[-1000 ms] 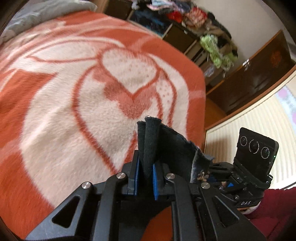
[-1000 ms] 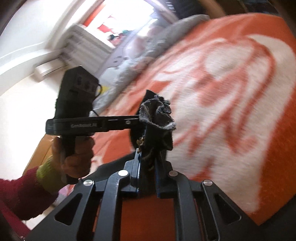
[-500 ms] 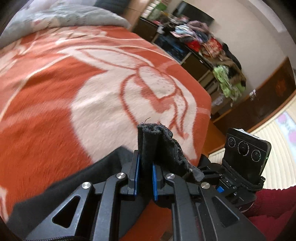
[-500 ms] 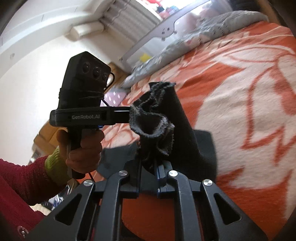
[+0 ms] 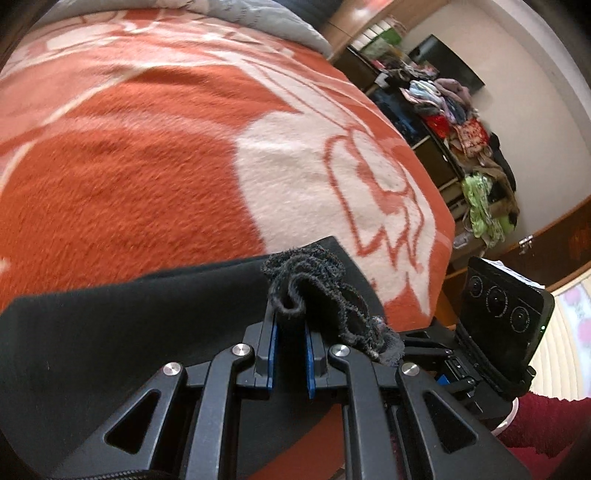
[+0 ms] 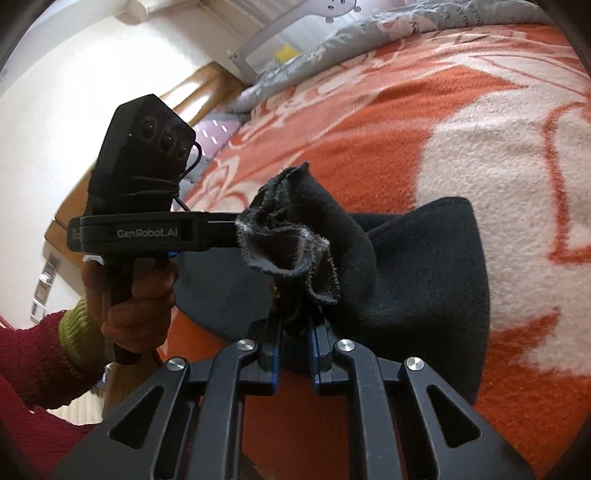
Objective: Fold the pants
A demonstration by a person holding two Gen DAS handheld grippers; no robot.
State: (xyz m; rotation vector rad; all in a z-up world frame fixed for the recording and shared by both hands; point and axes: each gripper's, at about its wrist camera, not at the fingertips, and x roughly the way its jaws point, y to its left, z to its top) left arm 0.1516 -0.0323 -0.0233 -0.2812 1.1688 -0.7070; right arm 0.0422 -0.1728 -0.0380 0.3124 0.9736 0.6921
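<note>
left gripper (image 5: 290, 332) and right gripper (image 6: 295, 332) each clamped on a bunched edge of the black pants (image 6: 424, 266), held side by side above the orange blanket (image 5: 129, 166), likely to lay a fold.

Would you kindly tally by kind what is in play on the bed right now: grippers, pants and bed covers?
Grippers: 2, the left gripper and right gripper, both shut on the pants
Pants: 1, the black pants
Bed covers: 2, the orange blanket and grey quilt
Total: 5
</note>
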